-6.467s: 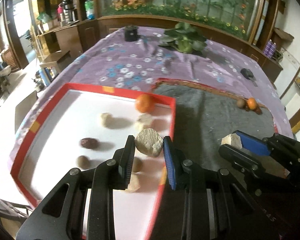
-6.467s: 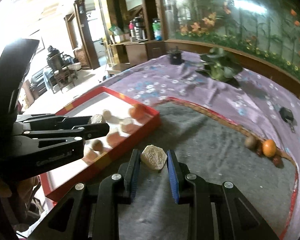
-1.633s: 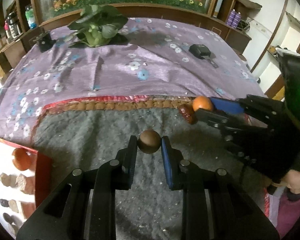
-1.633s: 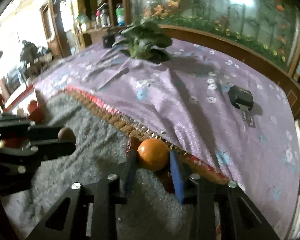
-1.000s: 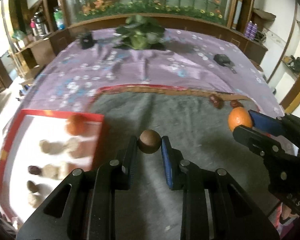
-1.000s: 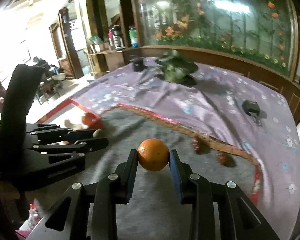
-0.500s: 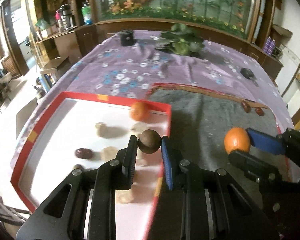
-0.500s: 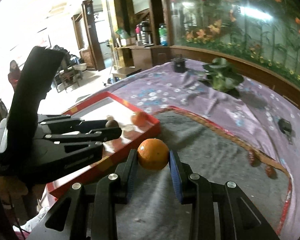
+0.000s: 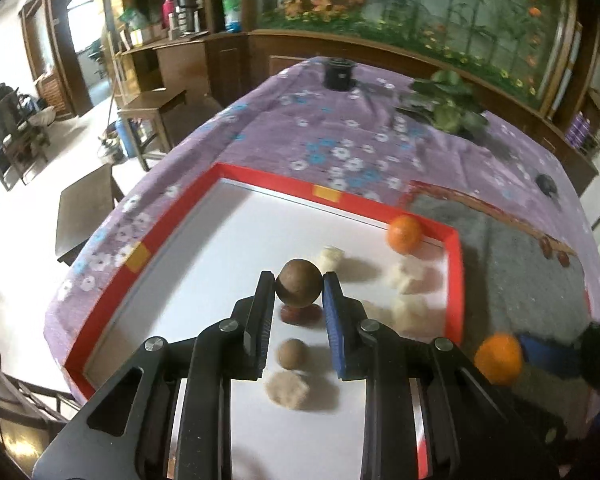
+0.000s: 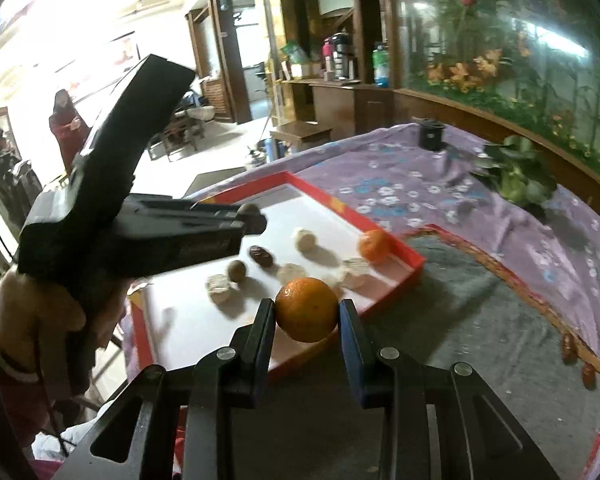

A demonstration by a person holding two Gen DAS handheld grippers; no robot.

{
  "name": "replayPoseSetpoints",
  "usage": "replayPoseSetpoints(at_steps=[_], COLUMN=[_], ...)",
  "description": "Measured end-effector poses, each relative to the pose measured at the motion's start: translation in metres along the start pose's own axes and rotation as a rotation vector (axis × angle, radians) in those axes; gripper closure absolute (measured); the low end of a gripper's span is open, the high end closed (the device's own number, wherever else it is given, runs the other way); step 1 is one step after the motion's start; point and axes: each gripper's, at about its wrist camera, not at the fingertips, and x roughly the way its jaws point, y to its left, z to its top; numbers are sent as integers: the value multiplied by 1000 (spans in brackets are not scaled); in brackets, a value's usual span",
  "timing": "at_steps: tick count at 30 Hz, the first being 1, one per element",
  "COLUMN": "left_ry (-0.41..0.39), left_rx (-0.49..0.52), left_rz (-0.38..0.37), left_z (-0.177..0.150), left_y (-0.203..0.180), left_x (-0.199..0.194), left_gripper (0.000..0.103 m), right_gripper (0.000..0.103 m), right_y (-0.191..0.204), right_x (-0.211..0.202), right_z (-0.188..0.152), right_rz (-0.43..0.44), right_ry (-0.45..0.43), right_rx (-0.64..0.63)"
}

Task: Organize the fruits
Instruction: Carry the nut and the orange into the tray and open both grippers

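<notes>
While both fruits hang over the tray (image 9: 454,276), the left gripper (image 9: 299,289) fingers clamp a brown fruit (image 9: 299,282) and the right gripper (image 10: 306,309) fingers clamp an orange (image 10: 306,309), at the left view's four o'clock; next, lower and release.

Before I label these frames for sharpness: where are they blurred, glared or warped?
Left wrist view: the held brown fruit is sharp; the tray's red rim and the second orange smear with motion. Right wrist view: the doorway top left is blown out, the held orange is crisp, and fisheye bends the table edge.
</notes>
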Motion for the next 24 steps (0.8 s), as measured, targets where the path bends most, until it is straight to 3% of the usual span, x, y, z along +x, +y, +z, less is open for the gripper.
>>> replayPoseSetpoints(at_steps=[15,24], left_ry=[72,107], left_rx=[-84,-92], left_rz=[40,58], left_z=[1,2], left_y=[40,42], left_x=[36,45], left_gripper=[80,80], right_gripper=[72,72], right_y=[39,36], right_x=[57,92], right_z=[20,18], right_rz=[88,35], right_ry=[88,171], right_rx=[-72,-89])
